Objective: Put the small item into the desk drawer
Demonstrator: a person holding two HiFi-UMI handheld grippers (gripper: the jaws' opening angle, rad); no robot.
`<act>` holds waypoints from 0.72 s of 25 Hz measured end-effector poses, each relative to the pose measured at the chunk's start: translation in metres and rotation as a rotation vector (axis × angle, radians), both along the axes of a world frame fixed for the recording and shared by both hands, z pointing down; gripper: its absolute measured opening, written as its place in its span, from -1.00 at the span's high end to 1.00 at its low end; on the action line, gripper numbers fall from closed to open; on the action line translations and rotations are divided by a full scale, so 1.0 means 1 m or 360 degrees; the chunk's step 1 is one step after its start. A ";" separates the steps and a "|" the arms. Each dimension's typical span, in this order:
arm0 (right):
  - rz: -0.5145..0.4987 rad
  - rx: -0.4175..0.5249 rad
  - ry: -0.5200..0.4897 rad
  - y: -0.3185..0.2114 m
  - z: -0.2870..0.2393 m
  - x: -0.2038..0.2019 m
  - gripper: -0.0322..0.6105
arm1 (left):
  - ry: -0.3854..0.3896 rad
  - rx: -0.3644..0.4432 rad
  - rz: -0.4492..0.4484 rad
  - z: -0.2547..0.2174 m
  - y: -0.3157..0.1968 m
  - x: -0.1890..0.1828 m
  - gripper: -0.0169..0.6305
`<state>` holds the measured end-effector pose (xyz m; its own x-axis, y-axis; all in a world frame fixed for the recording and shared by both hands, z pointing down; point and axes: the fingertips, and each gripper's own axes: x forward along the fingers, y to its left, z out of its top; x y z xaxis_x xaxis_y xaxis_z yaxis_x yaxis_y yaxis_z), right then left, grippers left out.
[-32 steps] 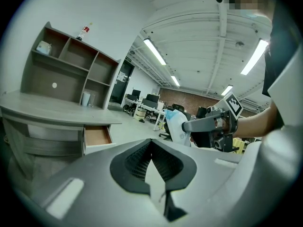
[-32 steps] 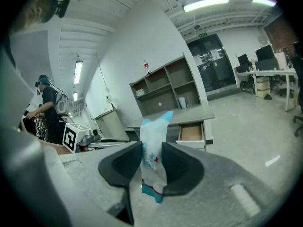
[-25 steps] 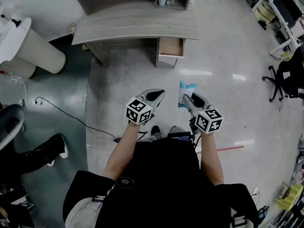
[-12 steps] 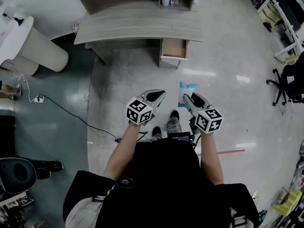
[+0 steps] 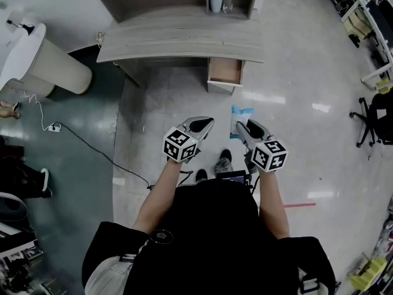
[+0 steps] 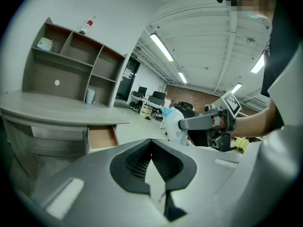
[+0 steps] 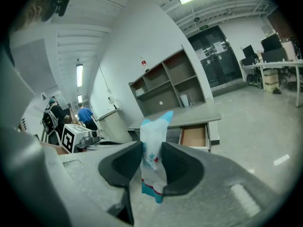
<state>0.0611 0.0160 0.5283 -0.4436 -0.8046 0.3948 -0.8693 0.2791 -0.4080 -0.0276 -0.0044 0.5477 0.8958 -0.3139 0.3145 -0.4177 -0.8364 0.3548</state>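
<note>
While you are standing well apart from the desk (image 5: 178, 39), your right gripper (image 7: 150, 162) is pinching the pack (image 7: 152, 136) mid-body between 2 jaws. It is looking light, soft and crushable, so that middle hold suits. Your left gripper (image 6: 152, 162) is riding closed, empty; the drawer (image 5: 223, 71) is sitting open.

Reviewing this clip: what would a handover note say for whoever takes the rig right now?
Left gripper: jaws together, nothing in them, held out in front of the person.
Right gripper: shut on a white-and-blue packet that sticks up between the pads.
Drawer: pulled open under the desk, across a stretch of floor ahead; it looks empty.
Done: packet in hand, drawer open.
Left: walk up, lower the packet into the drawer and release it.
</note>
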 end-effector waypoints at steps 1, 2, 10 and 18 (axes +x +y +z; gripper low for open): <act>-0.0009 -0.0002 -0.0005 -0.005 0.001 0.004 0.49 | -0.0005 -0.0001 -0.0006 0.000 -0.004 0.005 0.95; -0.0018 -0.0004 -0.0010 -0.010 0.002 0.008 0.49 | -0.0011 -0.0002 -0.0012 0.001 -0.009 0.009 0.95; -0.0088 0.0000 -0.0035 -0.053 0.004 0.040 0.49 | -0.0055 -0.0006 -0.0090 0.003 -0.047 0.037 0.95; -0.0148 -0.0016 -0.0063 -0.082 0.011 0.067 0.49 | -0.0093 -0.0019 -0.0155 0.006 -0.073 0.058 0.95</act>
<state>0.1282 -0.0659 0.5393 -0.5315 -0.7553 0.3833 -0.8230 0.3534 -0.4448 0.0306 -0.0773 0.5536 0.8412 -0.3948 0.3696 -0.5173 -0.7867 0.3369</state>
